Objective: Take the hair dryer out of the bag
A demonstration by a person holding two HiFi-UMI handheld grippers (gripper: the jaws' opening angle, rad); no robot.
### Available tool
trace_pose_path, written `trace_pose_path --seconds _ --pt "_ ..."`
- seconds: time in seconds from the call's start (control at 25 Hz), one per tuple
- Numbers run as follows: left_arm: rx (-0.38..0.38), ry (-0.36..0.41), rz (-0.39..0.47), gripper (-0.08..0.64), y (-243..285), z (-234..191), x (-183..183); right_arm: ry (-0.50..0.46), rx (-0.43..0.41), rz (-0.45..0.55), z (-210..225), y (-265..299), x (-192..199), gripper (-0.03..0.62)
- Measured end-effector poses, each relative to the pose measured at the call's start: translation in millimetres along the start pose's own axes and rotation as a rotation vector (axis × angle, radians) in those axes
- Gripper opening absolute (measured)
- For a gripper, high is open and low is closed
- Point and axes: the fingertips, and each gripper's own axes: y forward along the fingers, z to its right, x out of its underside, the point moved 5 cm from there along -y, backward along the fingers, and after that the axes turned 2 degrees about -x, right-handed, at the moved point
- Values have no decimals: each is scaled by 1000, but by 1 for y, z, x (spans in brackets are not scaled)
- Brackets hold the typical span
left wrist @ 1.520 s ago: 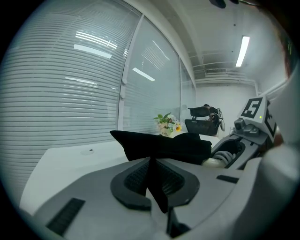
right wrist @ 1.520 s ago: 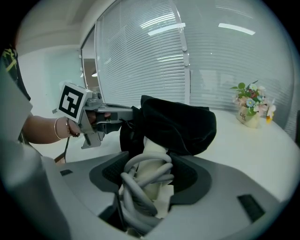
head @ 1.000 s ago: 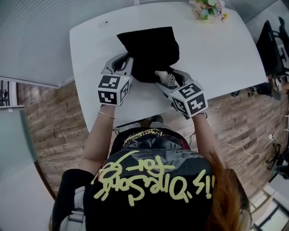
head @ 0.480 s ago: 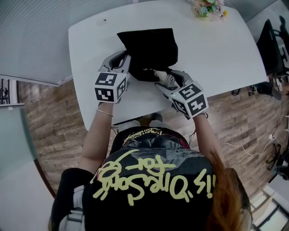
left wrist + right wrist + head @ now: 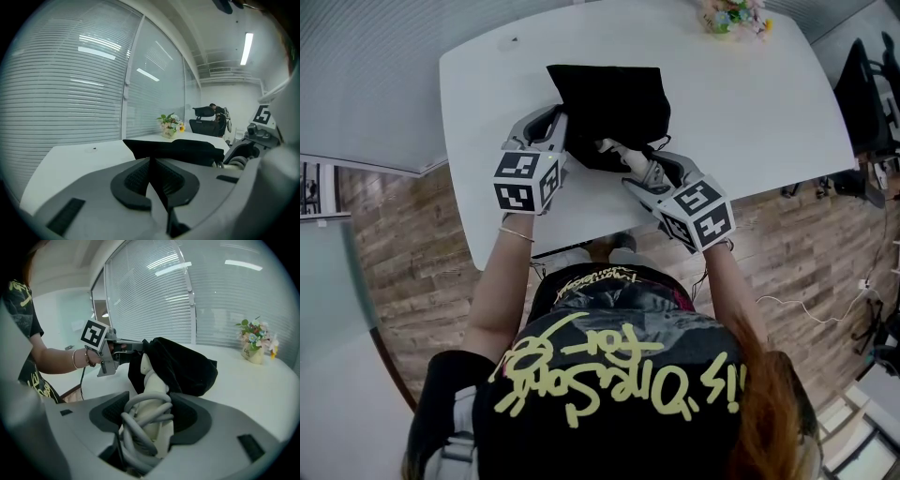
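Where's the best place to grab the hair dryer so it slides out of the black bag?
Grab the hair dryer by its pale handle, coming from the open mouth of the bag nearest the person. Only that handle, wrapped in grey cord, sticks out; the rest is hidden. The right gripper is shut on it there, while the left gripper pinches the bag's edge.

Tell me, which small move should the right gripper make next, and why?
Probably draw the right gripper back, away from the bag. Its jaws clamp the hair dryer by the cord-wrapped handle, but the dryer's far end still sits inside the bag. The left gripper, jaws just closed tighter, pinches the bag's edge, so it should stay put.
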Motion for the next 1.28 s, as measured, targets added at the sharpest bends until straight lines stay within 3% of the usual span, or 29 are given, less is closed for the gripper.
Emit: trace_pose_path --seconds 0.24,0.6,1.28 --pt "-1 -18 -10 18 5 0 -1 -9 -28 4 -1 -3 2 273" --pt "-29 32 -28 20 6 2 3 -4 -53 8 -3 -11 10 273" --pt "-88 14 -43 17 10 12 14 -45 -128 14 1 -28 24 273"
